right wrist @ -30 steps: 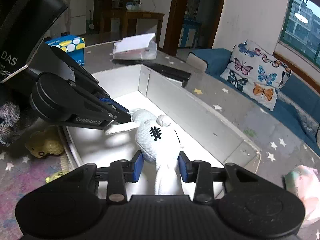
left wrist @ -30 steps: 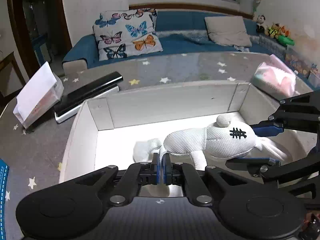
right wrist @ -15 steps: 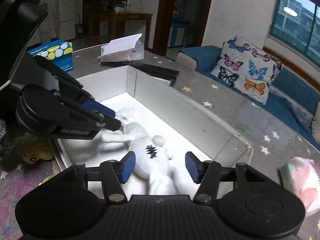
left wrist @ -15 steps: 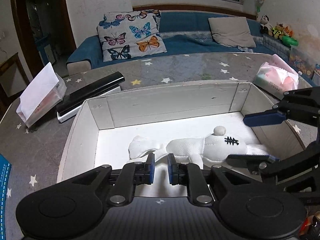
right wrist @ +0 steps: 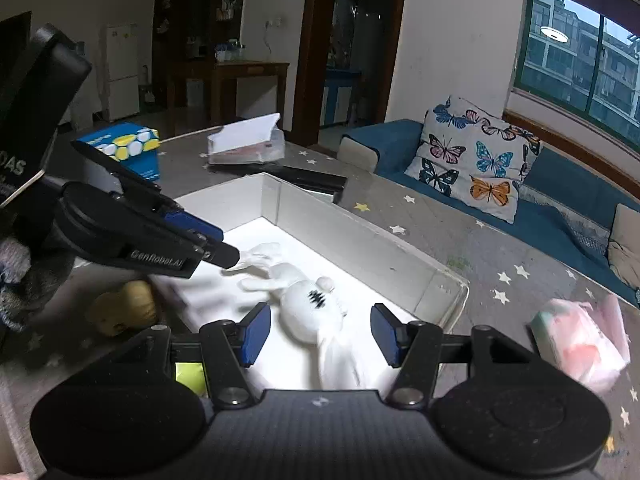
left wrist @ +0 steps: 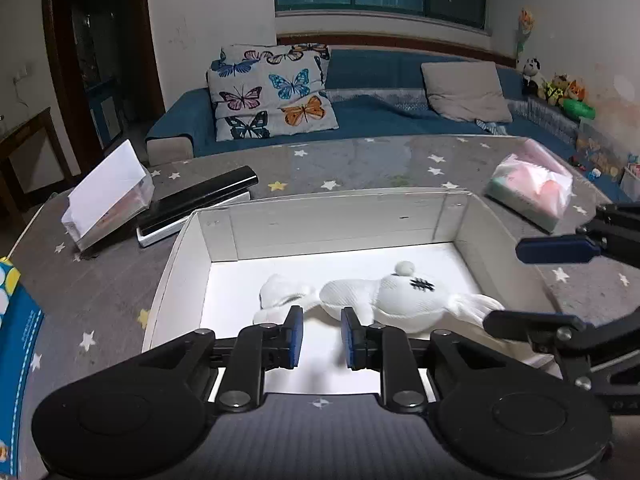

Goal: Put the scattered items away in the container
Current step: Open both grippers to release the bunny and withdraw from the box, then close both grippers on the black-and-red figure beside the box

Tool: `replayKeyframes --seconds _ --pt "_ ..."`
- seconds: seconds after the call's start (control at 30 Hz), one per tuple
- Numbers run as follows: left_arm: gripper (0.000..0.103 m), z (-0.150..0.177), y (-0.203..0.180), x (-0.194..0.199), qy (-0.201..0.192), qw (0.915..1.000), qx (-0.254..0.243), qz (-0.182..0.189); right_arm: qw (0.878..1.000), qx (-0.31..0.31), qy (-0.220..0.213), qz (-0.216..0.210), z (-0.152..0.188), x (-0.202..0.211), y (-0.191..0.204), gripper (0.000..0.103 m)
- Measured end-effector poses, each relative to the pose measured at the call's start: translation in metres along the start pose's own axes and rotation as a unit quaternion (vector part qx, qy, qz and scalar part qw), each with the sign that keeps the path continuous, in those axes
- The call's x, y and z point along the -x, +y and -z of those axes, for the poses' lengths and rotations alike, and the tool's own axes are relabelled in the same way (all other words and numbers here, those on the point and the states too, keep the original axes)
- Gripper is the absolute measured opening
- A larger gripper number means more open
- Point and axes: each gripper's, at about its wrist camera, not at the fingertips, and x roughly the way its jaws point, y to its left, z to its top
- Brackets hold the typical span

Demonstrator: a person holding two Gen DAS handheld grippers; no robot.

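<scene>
Grey cloth dotted with stars covers the bench [left wrist: 360, 160], the largest surface here, and it carries everything else. On it stands the white box [left wrist: 340, 216], open at the top with upright walls, which I take to be the container for the tidying. The white plush toy [left wrist: 400, 296] lies flat on the box floor, its head with the black stitched mark toward the right end and its legs toward the left; it rests free, so this item looks delivered.

The right gripper [right wrist: 320, 336] sits above the toy's head end with its blue pads wide apart, one on each side and touching nothing. The left gripper [left wrist: 320, 336] hovers over the legs, open by a narrower gap and also empty. Both seem placed this way because each end of the floppy toy has just been let go.

Items outside the box look like the remaining work: a pink tissue pack [left wrist: 528, 192] near the right wall, a blue tissue box [right wrist: 124, 152], a clear holder with white paper [left wrist: 108, 200], a black bar [left wrist: 200, 196] beside the far left corner, and a small yellow toy [right wrist: 120, 312] just outside the near wall.
</scene>
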Motion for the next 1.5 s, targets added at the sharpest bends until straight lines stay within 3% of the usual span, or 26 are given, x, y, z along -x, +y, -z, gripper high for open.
replayKeyframes --seconds 0.43,0.8,1.2,1.5 --pt "0.024 0.045 -0.021 0.049 -0.007 0.9996 0.014 0.024 1.000 -0.013 -0.010 -0.013 0.050 0.063 0.036 0.057" --pt "0.024 0.073 -0.050 0.062 0.009 0.9973 0.019 0.071 0.999 -0.033 0.020 -0.007 0.093 0.068 0.047 0.057" --pt "0.024 0.068 -0.072 0.059 0.016 0.9934 0.017 0.113 0.997 -0.065 0.029 0.007 0.112 0.059 0.033 0.058" --pt "0.026 0.061 -0.095 0.043 0.052 0.9853 0.038 0.158 0.995 -0.095 0.022 0.001 0.120 0.062 0.023 0.058"
